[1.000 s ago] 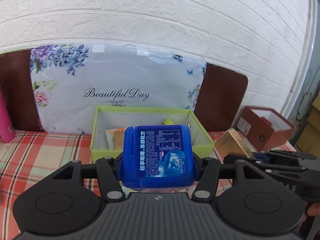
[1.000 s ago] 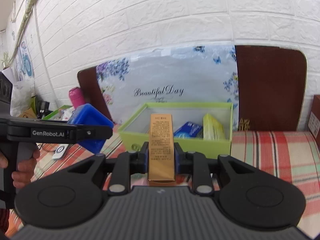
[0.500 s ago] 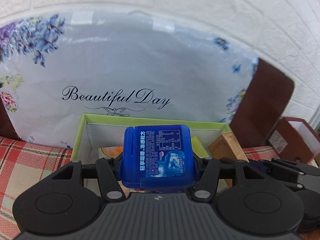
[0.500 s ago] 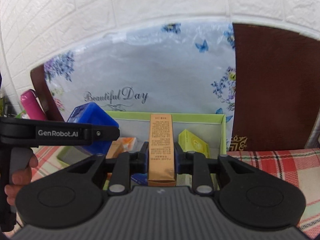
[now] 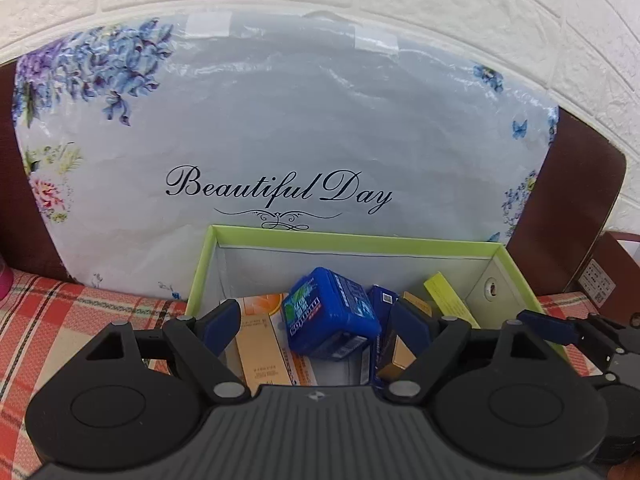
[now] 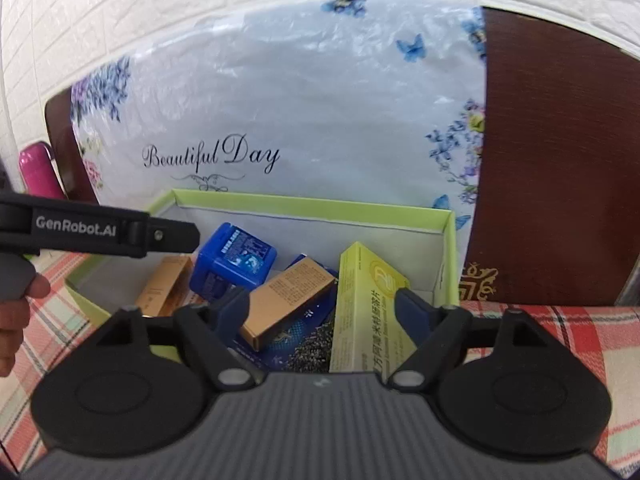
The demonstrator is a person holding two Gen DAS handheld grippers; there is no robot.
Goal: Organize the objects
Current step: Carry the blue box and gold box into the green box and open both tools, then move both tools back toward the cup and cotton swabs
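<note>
Hovering over the green box [image 5: 348,236], your left tool [image 5: 316,324] is spread wide and grips nothing; the blue container [image 5: 330,314] lies tilted inside the box, resting on the orange carton [image 5: 260,344] near the box's left wall, clear of both fingers. Your right tool [image 6: 322,308] is likewise released and empty, and the gold carton [image 6: 288,302] lies on its side in the middle of the box, leaning across a dark blue packet [image 6: 296,344], with the yellow-green carton [image 6: 368,304] propped toward the box's right wall. A second gold carton [image 6: 164,286] sits by the left wall, under the left tool's arm as the right view shows it. The box stands on the plaid cloth [image 5: 60,312] of the bench, close against the floral board [image 5: 280,128] at the back edge. I judge both drops to be finished, so the step in hand is the release, and this pair of items looks done. Your next move calls for lifting both tools straight up and back so the open fingers do not snag the box rim or nudge the leaning cartons. After that, look toward the right end of the bench, where a brown box [image 5: 616,268] shows at the frame's edge; whether it needs sorting I cannot tell. Keep the two tools apart as you withdraw, since they sit close over the box's near rim.
</note>
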